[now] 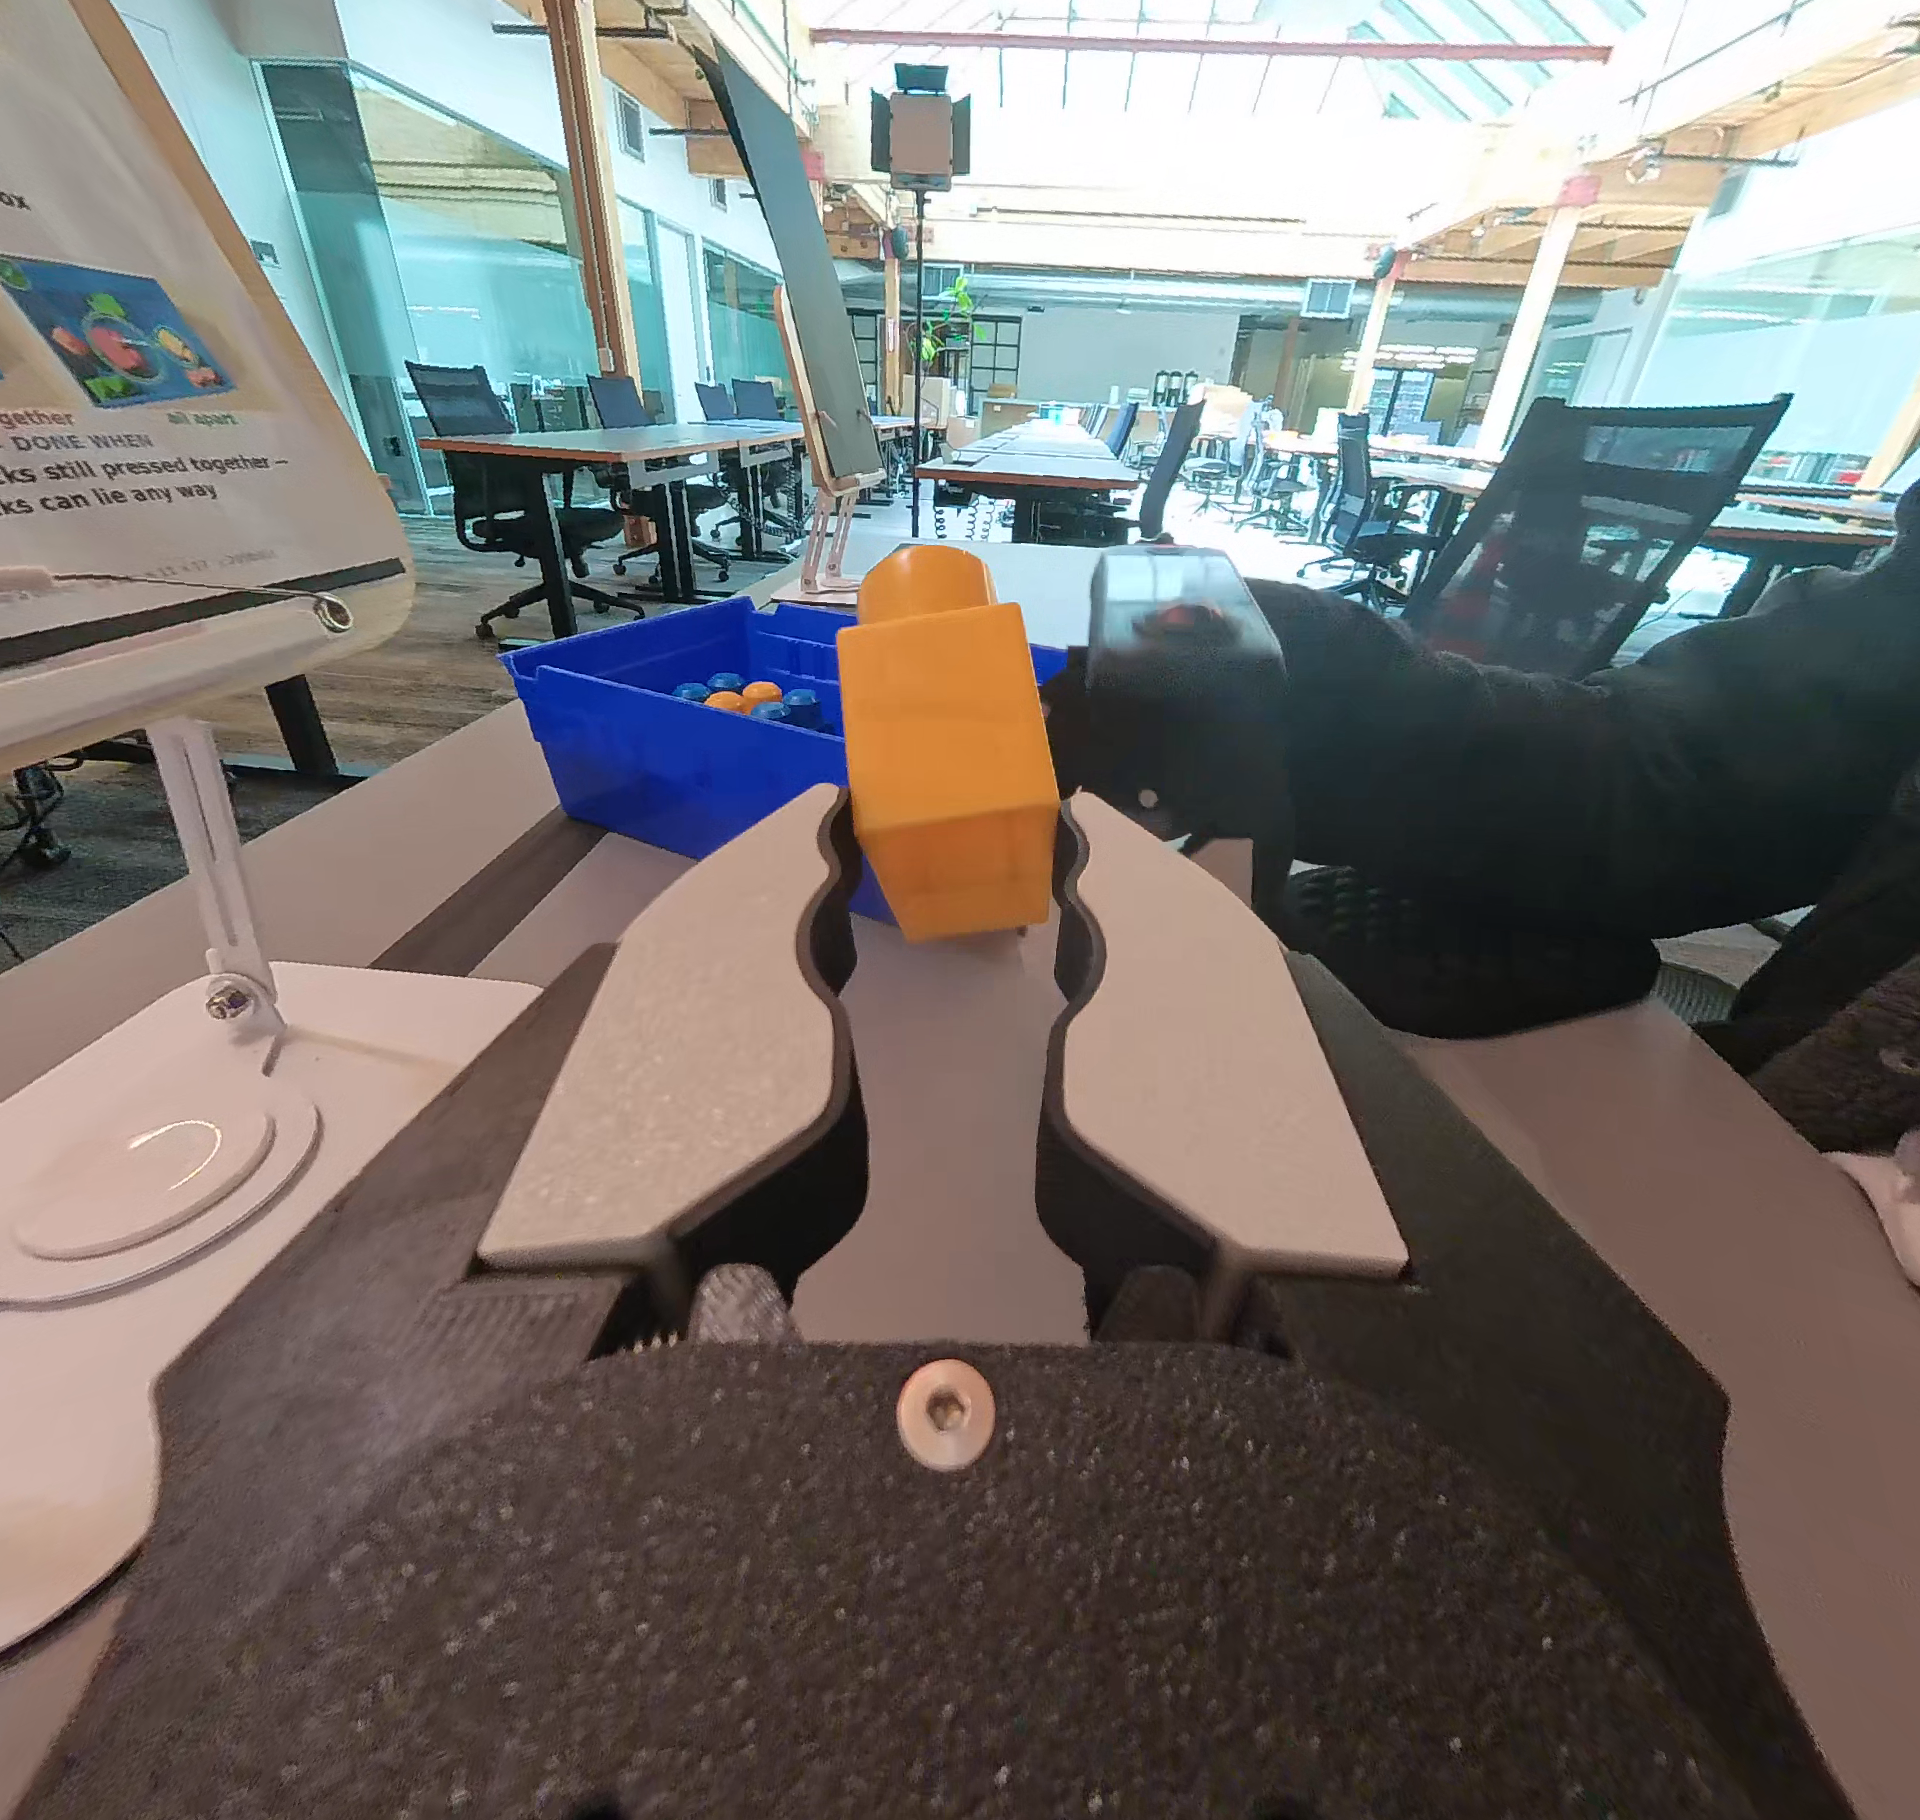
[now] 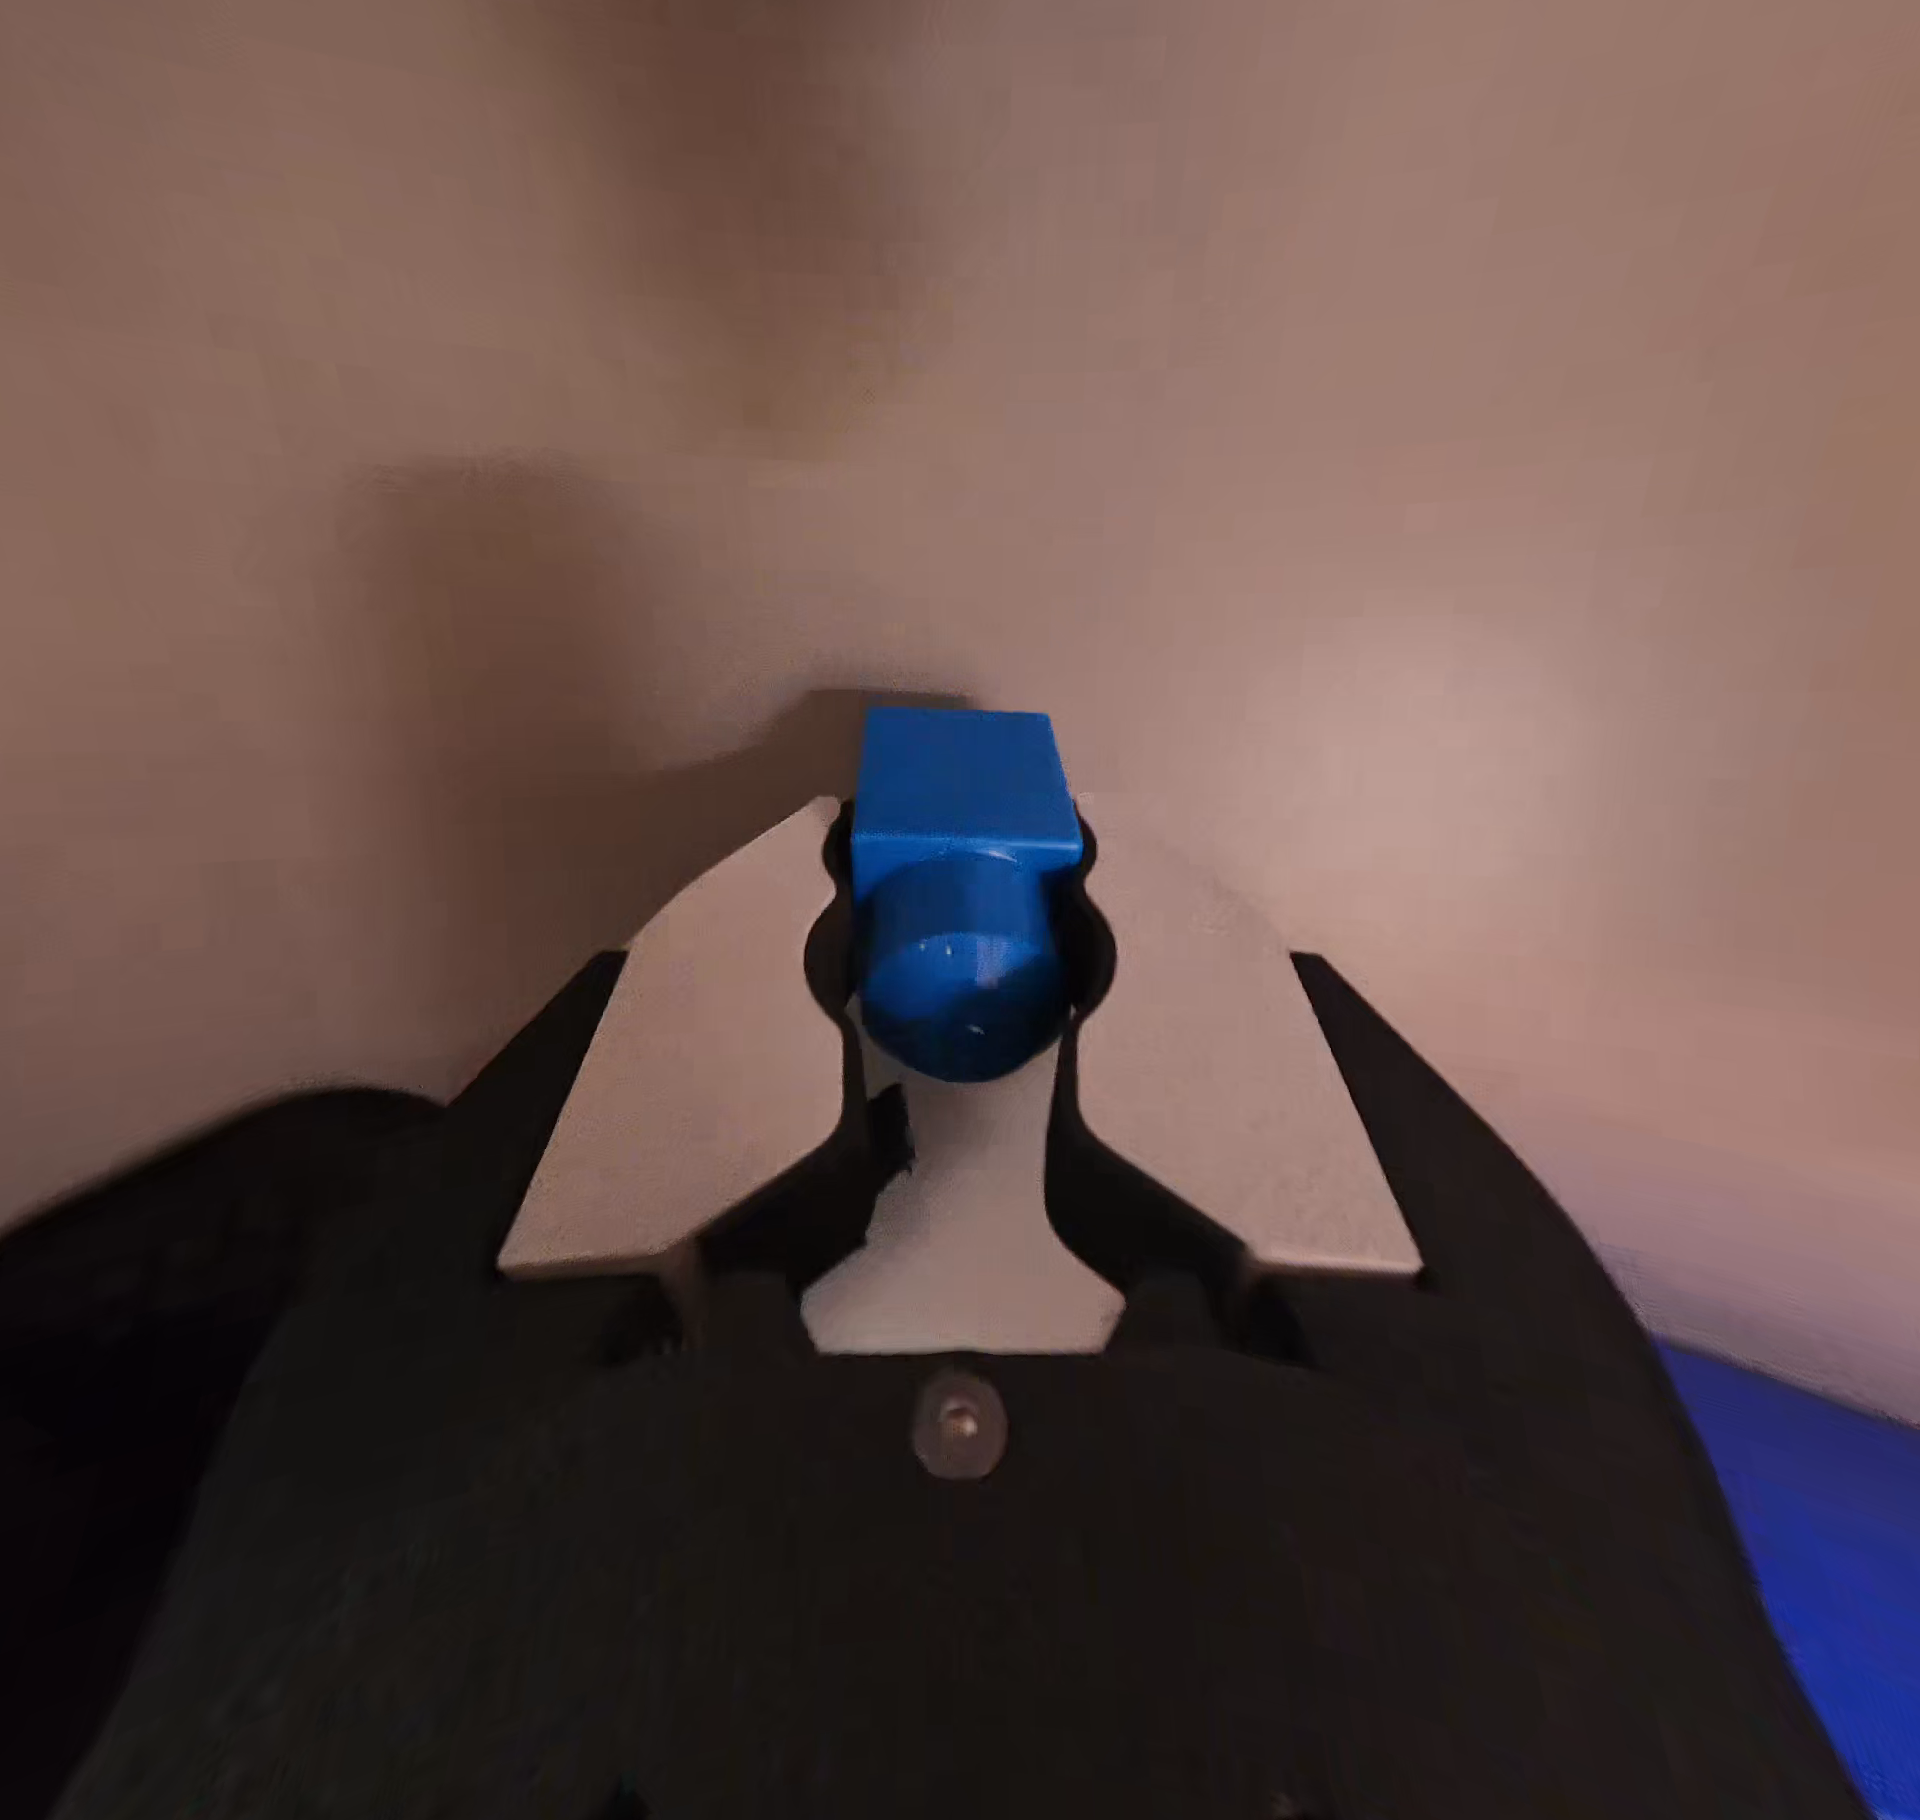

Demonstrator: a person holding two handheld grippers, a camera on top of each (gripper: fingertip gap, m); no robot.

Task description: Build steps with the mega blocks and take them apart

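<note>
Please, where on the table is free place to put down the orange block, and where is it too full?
Bare grey table lies under the left gripper, which holds the orange block, between the white stand base and the dark sleeve. It is crowded ahead: the blue bin and sleeve block the way.

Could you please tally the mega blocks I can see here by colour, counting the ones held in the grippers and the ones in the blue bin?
Orange: 3, one in the left gripper, two in the blue bin.
Blue: 5, one in the right gripper, about four in the bin, partly hidden.
Total: about 8.
</note>
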